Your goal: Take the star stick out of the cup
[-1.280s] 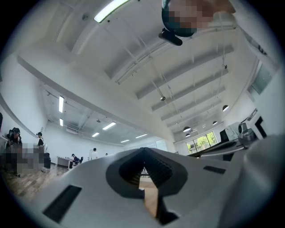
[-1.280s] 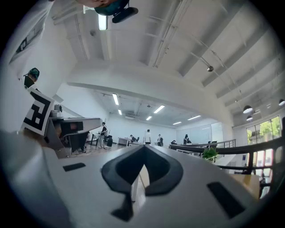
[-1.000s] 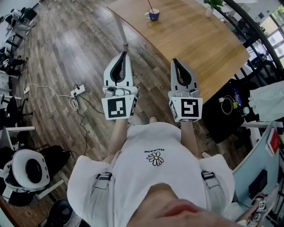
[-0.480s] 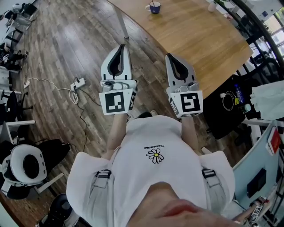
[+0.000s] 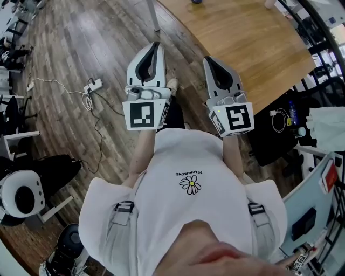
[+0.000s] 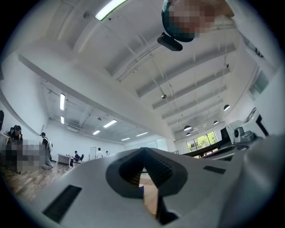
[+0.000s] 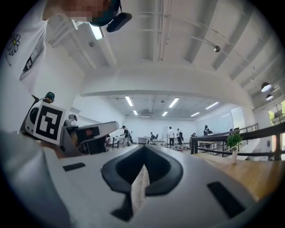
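The wooden table (image 5: 253, 43) fills the upper right of the head view. Only a sliver of the blue cup (image 5: 197, 1) shows at the top edge of that view, and the star stick is out of frame. My left gripper (image 5: 156, 46) is held in front of the person's chest over the floor, well short of the cup, jaws shut and empty. My right gripper (image 5: 208, 60) is level with it near the table's front edge, also shut with nothing in it. The left gripper (image 6: 143, 151) and right gripper (image 7: 144, 149) views show the pads closed together, pointing across the room.
A metal table leg (image 5: 153, 16) stands ahead of the left gripper. A power strip (image 5: 92, 85) with cables lies on the wood floor at left. A chair (image 5: 21, 197) is at lower left. A small potted plant (image 7: 234, 142) stands on the table's far side.
The head view has tipped down and both grippers sit higher in the frame. The cup has slid almost out at the top edge. Both grippers stay shut.
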### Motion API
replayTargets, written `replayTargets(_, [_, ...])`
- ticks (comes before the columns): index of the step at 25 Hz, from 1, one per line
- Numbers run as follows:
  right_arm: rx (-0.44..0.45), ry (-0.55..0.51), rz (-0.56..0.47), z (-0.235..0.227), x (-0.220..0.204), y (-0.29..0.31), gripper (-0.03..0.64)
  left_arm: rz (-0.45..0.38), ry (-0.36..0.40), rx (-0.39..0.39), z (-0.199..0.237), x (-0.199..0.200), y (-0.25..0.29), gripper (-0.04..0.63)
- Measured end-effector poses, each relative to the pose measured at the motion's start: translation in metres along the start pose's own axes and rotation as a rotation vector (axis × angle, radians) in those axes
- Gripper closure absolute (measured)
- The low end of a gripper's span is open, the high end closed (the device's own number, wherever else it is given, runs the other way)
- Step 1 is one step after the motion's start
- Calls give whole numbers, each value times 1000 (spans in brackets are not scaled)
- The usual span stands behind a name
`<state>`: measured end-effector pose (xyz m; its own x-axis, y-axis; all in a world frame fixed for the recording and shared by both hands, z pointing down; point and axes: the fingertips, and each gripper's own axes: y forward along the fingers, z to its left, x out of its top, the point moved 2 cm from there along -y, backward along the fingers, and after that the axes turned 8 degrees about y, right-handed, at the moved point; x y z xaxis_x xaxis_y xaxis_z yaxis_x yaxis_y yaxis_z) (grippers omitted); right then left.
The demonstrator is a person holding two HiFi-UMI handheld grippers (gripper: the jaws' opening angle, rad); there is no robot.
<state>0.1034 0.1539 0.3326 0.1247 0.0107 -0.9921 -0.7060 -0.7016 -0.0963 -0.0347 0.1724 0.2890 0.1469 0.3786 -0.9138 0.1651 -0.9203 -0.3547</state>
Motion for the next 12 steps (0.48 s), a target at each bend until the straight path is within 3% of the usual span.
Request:
replayTargets(5, [-9, -42, 6, -19, -2, 28, 607, -18, -43, -12, 13, -14, 30, 580])
replayTargets(9, [-35, -42, 6, -37, -5, 57, 609, 35, -55, -70, 19, -46, 64, 580])
replayTargets(12, [-37, -42, 6, -52, -12, 90, 609, 7, -73, -95, 25, -57, 96, 580])
